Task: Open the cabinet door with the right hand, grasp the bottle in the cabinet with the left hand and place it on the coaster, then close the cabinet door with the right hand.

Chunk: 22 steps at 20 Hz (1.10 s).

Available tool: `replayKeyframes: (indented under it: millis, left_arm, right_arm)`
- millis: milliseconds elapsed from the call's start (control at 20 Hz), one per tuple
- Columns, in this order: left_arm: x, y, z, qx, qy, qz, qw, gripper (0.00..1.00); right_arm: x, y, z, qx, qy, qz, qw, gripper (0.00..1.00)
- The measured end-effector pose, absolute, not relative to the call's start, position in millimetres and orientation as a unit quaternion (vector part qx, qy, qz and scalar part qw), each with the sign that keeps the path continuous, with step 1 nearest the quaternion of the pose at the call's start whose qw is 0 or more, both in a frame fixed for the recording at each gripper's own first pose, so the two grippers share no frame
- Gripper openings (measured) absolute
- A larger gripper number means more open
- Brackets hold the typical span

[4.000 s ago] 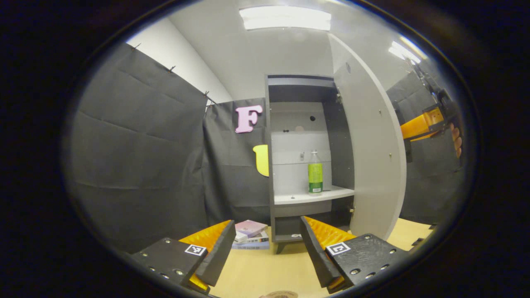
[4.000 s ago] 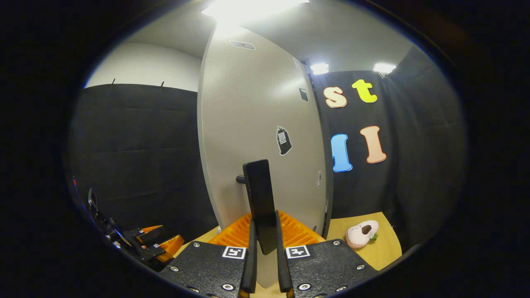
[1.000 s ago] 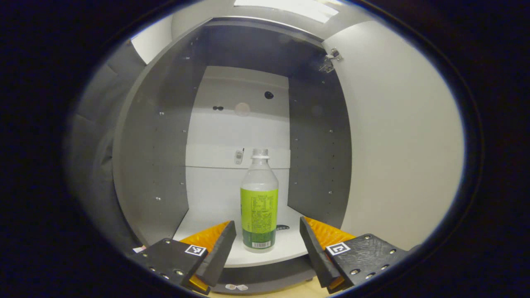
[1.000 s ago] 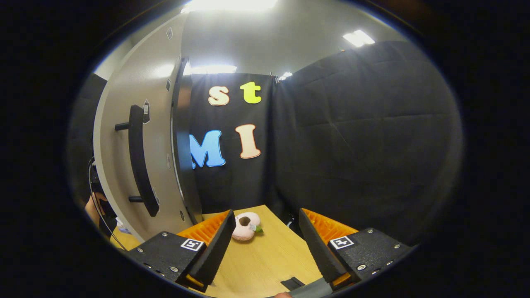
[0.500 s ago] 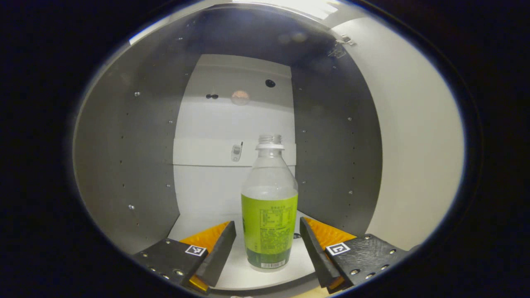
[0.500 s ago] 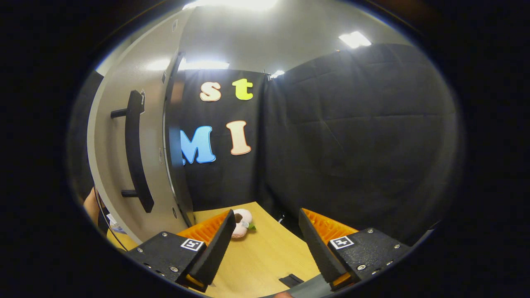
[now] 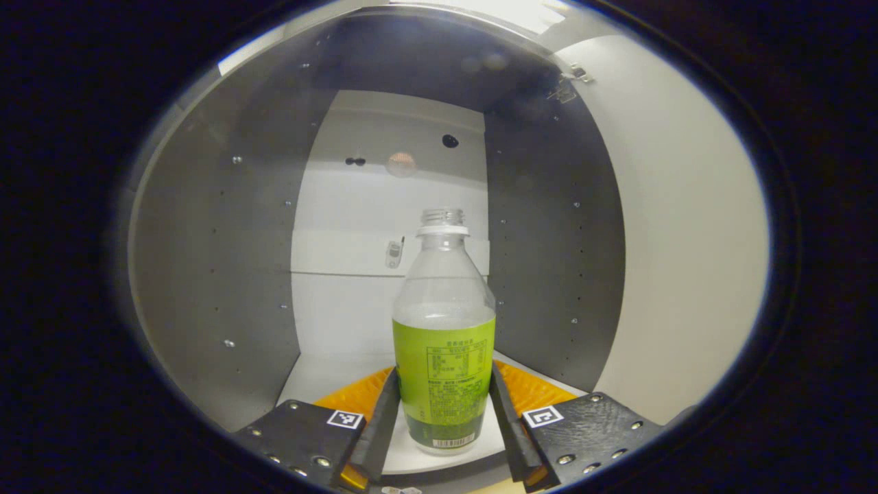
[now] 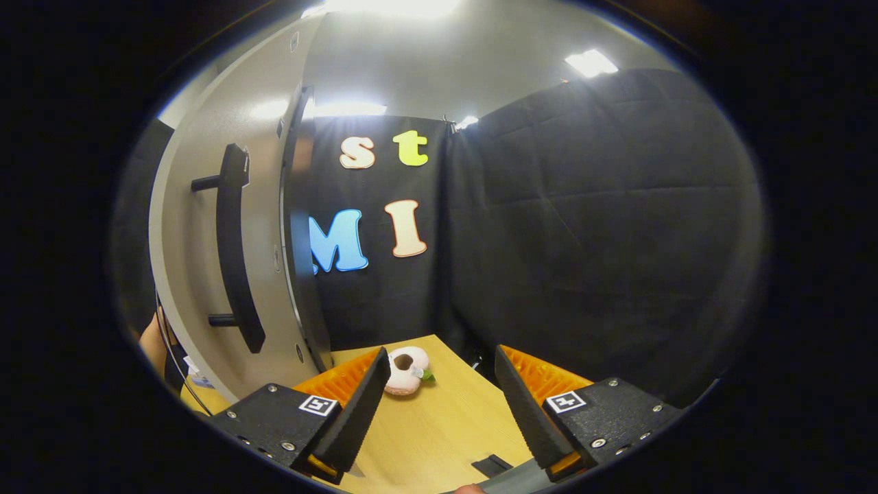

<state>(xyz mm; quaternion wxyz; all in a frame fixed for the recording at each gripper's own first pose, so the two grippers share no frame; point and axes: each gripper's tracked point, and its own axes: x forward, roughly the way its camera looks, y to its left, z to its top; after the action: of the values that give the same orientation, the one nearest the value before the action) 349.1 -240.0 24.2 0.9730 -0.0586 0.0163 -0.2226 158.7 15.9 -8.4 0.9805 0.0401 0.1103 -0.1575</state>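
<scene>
Item, bottle: upright on the cabinet shelf at 6 o'clock, my left hand-held gripper newly closed from wide open onto its label, so lifting comes next; right hand-held gripper idle, spread wide, door at 9 o'clock.

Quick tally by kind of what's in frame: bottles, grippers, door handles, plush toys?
bottle: 1
grippers: 2, left gripper, right gripper
door handle: 1
plush toy: 1
Total: 5
</scene>
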Motion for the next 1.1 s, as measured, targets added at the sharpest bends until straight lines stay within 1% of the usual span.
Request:
replayKeyframes:
  millis: [50,150,200,300,350,400,450,500,600,650,750,850,1100]
  left_arm:
    - [342,-236,29,-0.055,0.012,-0.22,0.974,0.69]
    - [327,-227,37,-0.048,0.002,-0.213,0.976,0.64]
    - [320,-221,39,-0.045,0.0,-0.207,0.977,0.73]
    - [304,-213,41,-0.043,-0.002,-0.202,0.979,0.69]
    - [296,-209,43,-0.044,-0.002,-0.198,0.979,0.69]
    - [289,-205,43,-0.044,-0.001,-0.194,0.98,0.69]
    - [280,-201,43,-0.044,0.0,-0.189,0.981,0.69]
    - [269,-196,43,-0.044,0.0,-0.185,0.982,0.73]
    - [253,-187,44,-0.042,-0.001,-0.178,0.983,0.73]
    - [244,-183,43,-0.041,-0.002,-0.175,0.984,0.69]
    - [230,-174,43,-0.038,-0.004,-0.165,0.986,0.69]
    - [215,-166,41,-0.041,-0.005,-0.157,0.987,0.73]
    - [176,-150,30,-0.045,-0.004,-0.14,0.989,0.73]
  right_arm:
    - [157,15,-9,0.039,0.112,-0.152,0.981,0.95]
    - [154,13,-5,0.036,0.108,-0.143,0.983,0.95]
    - [151,13,-2,0.036,0.105,-0.139,0.984,0.95]
    - [148,12,0,0.039,0.102,-0.13,0.985,0.94]
    - [148,11,0,0.041,0.101,-0.125,0.986,0.92]
    - [146,12,1,0.044,0.1,-0.119,0.987,0.95]
    - [144,13,2,0.046,0.1,-0.114,0.987,0.94]
    - [142,13,3,0.047,0.099,-0.108,0.988,0.95]
    - [138,12,3,0.047,0.099,-0.099,0.989,0.95]
    - [137,12,3,0.048,0.099,-0.094,0.989,0.94]
    - [133,13,5,0.051,0.098,-0.084,0.99,0.95]
    - [130,14,5,0.052,0.098,-0.074,0.991,0.94]
    - [120,16,6,0.047,0.1,-0.051,0.993,0.95]
